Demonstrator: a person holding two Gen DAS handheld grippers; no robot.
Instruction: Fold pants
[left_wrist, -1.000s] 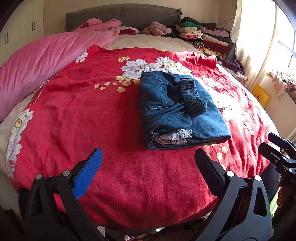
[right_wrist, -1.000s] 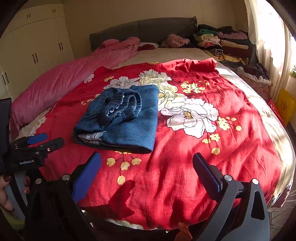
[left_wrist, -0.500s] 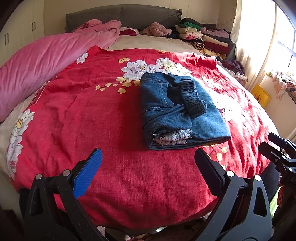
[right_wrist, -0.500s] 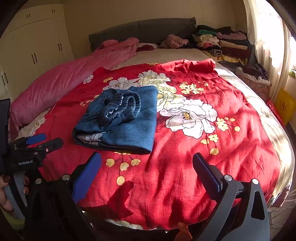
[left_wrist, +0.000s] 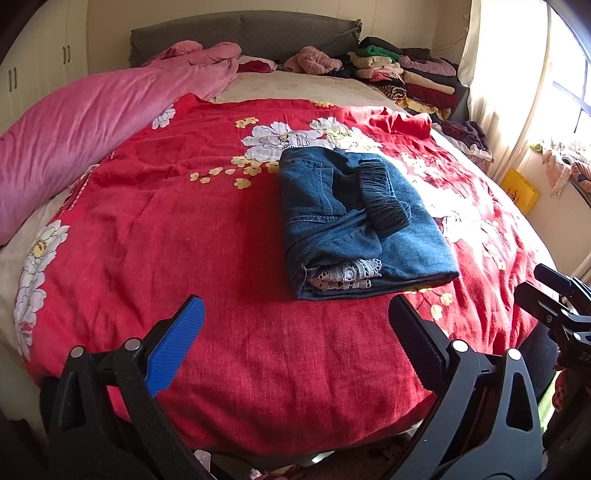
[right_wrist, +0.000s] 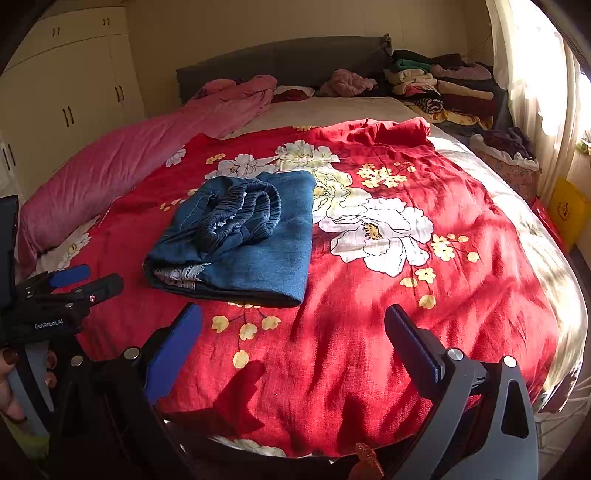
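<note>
Sunlit from a curtained window on the right, the bed (left_wrist: 280, 85) fills both views, backed by a grey headboard (right_wrist: 288, 62). Over it lies a red floral bedspread (left_wrist: 192, 236), with a pink duvet (left_wrist: 85, 122) bunched along its left side and stacks of folded clothes (right_wrist: 443, 88) at the far right corner. Near the middle of the bedspread sit the pants (left_wrist: 354, 221), blue denim folded into a compact rectangle, elastic waistband on top and lace trim showing at the near edge. Short of the pants, over the bed's near edge, the left hand-held gripper (left_wrist: 295, 325) and the right hand-held gripper (right_wrist: 293, 328) both hover with fingers spread wide, gripping nothing.
</note>
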